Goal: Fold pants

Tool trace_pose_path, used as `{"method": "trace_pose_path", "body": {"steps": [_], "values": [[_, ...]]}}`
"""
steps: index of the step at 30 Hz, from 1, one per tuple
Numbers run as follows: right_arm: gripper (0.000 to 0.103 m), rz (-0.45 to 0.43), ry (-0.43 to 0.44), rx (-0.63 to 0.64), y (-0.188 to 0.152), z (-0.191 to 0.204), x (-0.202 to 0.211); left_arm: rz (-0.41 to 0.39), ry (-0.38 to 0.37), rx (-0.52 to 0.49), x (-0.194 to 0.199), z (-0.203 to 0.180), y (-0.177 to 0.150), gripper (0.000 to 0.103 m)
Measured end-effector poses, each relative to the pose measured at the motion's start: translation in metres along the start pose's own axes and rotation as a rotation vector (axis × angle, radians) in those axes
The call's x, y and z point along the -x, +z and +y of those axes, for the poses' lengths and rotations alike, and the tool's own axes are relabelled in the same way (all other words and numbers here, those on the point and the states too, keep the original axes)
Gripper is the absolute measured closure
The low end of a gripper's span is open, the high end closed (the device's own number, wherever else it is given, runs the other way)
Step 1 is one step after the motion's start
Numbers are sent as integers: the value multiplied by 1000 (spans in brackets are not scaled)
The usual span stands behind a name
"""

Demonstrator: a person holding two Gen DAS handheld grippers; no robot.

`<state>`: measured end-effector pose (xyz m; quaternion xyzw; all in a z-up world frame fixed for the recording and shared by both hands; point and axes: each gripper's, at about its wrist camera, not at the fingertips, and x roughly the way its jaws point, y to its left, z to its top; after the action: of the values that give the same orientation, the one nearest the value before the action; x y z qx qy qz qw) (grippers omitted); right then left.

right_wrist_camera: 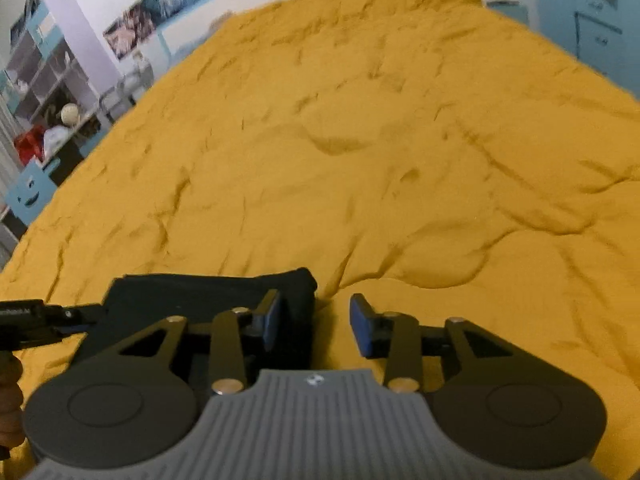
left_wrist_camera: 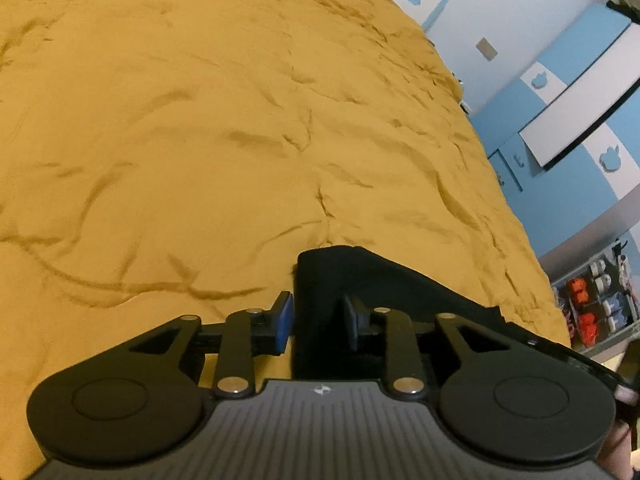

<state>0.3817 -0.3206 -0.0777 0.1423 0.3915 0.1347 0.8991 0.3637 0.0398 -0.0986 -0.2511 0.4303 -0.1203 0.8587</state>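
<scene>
Folded black pants (left_wrist_camera: 384,280) lie on a mustard-yellow bedspread (left_wrist_camera: 200,120) near its front edge. My left gripper (left_wrist_camera: 318,320) is shut on the left end of the fold, its blue pad against the cloth edge. The fabric runs on to the right behind the other finger. In the right wrist view the pants (right_wrist_camera: 192,292) lie at lower left. My right gripper (right_wrist_camera: 316,314) is open over their right end. Its left finger is on the cloth, and bare bedspread (right_wrist_camera: 400,160) shows between the cloth edge and the right pad. The left gripper's body (right_wrist_camera: 36,320) juts in from the left edge.
Blue and white cupboards (left_wrist_camera: 568,80) stand beyond the bed's right side, with a shoe rack (left_wrist_camera: 596,300) lower down. Open shelves (right_wrist_camera: 52,80) and a light-blue panel (right_wrist_camera: 28,192) stand off the bed's left side. A hand (right_wrist_camera: 8,384) shows at the left edge.
</scene>
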Motion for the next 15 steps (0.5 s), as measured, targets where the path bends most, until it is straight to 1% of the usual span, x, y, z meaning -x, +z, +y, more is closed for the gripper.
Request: {"method": "trace_pose_path", "body": {"steps": [2, 3, 5, 7, 8, 9, 10, 11, 13, 15], "values": [[69, -57, 4, 58, -6, 10, 24, -12, -15, -17, 12, -4, -5, 73], [69, -77, 19, 102, -11, 18, 36, -14, -21, -34, 17, -8, -7, 73], [70, -85, 62, 191, -24, 33, 52, -12, -35, -76, 26, -15, -16, 73], [71, -65, 71, 306, -43, 44, 58, 2, -49, -116, 29, -21, -26, 71], [73, -40, 59, 344, -51, 45, 56, 17, -50, -130, 28, -25, -30, 71], [74, 7, 34, 376, -61, 44, 52, 29, -44, -149, 27, -27, -36, 70], [74, 51, 9, 381, -68, 38, 49, 35, -34, -167, 27, -27, -41, 70], [72, 76, 11, 358, -73, 31, 51, 41, -27, -179, 27, -27, -45, 69], [73, 108, 39, 298, -77, 16, 61, 49, -30, -182, 34, -23, -50, 66], [72, 131, 44, 281, -75, 8, 73, 63, -35, -186, 42, -18, -48, 63]]}}
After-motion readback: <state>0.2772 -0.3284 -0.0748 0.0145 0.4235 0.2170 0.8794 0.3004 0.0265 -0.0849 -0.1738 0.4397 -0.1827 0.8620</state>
